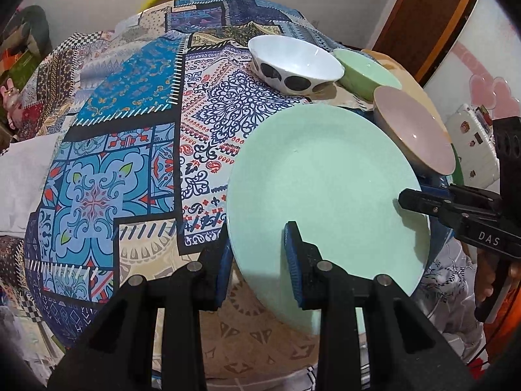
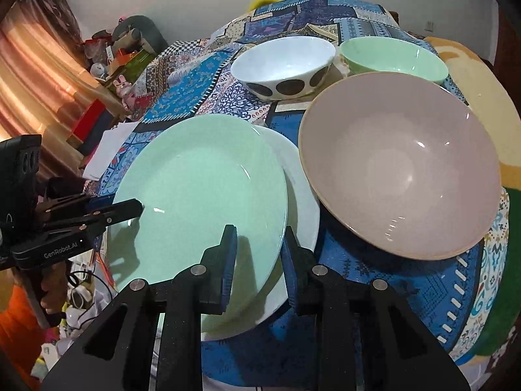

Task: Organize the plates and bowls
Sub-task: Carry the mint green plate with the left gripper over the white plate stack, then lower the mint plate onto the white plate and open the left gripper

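Green plate (image 2: pixel 198 195): rigid, glossy, slick, breakable; thin rim only purchase. Left claw (image 1: pixel 259 260) and right claw (image 2: pixel 257 260) both straddle rim; clamped or not, cannot tell. White plate (image 2: pixel 302 195) beneath.

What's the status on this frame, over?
Both claws open, straddling the green plate's rim: left claw, right claw. White plate beneath. Pink bowl close alongside.

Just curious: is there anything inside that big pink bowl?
No, the pink bowl shows only its bare, shiny inside.
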The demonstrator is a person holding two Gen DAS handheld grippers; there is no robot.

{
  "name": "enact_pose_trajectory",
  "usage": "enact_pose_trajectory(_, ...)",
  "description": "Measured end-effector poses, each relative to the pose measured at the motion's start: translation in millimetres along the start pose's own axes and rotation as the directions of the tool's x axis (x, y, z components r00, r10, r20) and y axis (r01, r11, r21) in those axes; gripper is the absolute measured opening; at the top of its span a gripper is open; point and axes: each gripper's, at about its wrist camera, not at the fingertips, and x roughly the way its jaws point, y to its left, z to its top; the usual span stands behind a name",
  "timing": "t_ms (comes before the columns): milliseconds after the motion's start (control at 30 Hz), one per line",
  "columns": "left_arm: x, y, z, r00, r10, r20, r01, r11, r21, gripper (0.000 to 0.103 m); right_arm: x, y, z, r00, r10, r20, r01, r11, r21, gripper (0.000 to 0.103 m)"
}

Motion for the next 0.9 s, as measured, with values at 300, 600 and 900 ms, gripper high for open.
enact_pose_trajectory(300,6.2,-3.8,8.6,1.0,0.028,-0.011,-0.028,0.999,0.026,0.032,-2.3,-5.1,-0.1,1.0,0.021,0.006,-0.021,1.0,0.01,0.026)
enact_pose_trajectory(600,18.4,-7.9,12.3,0.997,0.07,-0.024,-0.069,0.997,0.039,0.032,-6.3,-7.5,-3.2,0.999,0.035,0.016,-0.035,0.999,0.008,0.026)
enact_pose_trajectory(900,15.0,-6.9,8.8,0.998,0.063,-0.021,-0.062,0.997,0.034,0.032,-17.7,-12.3,-2.4,0.998,0.013,0.054,-0.014,1.0,0.02,0.026)
